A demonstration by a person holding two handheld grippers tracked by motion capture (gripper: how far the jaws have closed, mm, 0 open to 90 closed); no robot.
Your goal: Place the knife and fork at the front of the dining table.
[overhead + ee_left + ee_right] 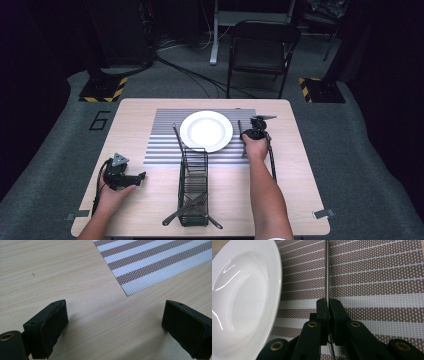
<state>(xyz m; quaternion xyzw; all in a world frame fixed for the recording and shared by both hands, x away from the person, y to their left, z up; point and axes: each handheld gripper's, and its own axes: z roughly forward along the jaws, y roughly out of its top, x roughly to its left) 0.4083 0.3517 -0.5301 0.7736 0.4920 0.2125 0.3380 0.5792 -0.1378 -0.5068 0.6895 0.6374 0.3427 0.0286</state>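
The right gripper (328,305) has its black jaws pressed together on a thin grey metal utensil handle (327,270), pinching it just right of the round white ceramic plate (206,131) on the brown-and-white striped woven placemat (165,145); the step in hand looks like laying cutlery beside the plate. Next it likely needs lowering flat, parallel to the rim, then release; the left gripper (115,325) rests spread wide over the pale wooden table (50,270), nothing between its jaws; more cutlery waits in the black wire rack (193,187)

Open left gripper (115,327) over table (50,270), beside striped placemat (155,262)
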